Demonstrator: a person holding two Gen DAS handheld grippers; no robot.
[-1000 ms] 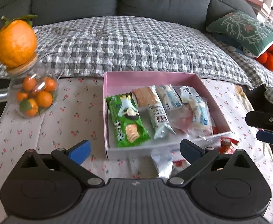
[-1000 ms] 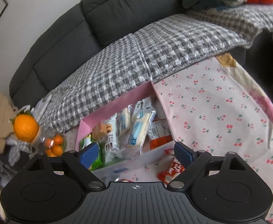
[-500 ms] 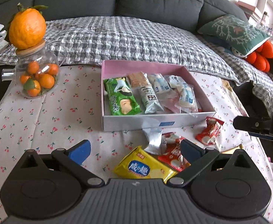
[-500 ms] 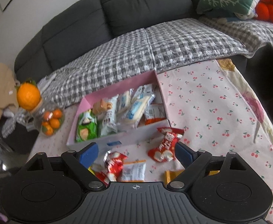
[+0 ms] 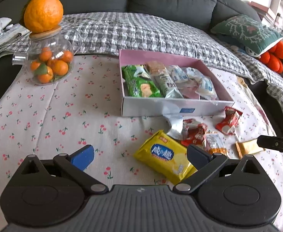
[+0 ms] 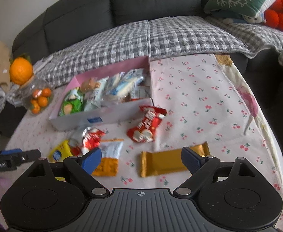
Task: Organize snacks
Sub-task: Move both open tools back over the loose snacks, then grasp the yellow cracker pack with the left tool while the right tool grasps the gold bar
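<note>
A pink-lined box (image 5: pixel 172 58) (image 6: pixel 114 67) holds several packets, a green biscuit pack (image 5: pixel 139 83) at its left end. In front of it loose snacks lie on the cherry-print cloth: a yellow pack (image 5: pixel 164 156) (image 6: pixel 59 153), red wrappers (image 5: pixel 229 119) (image 6: pixel 147 123), an orange-and-white packet (image 6: pixel 110 156) and a gold bar (image 6: pixel 170 159). My left gripper (image 5: pixel 140 155) stands open, the yellow pack lying below and between its fingers, untouched. My right gripper (image 6: pixel 140 157) is open above the gold bar and holds nothing.
A glass jar of small oranges (image 5: pixel 49 63) with a big orange (image 5: pixel 43 15) on its lid stands at the table's far left. A dark sofa with a checked quilt (image 5: pixel 141 32) runs behind. A green cushion (image 5: pixel 247 31) lies at the right.
Both grippers have drawn back from the box and dropped lower, so the loose snacks in front of it have come into view. The right view has rolled level. Both stay open.
</note>
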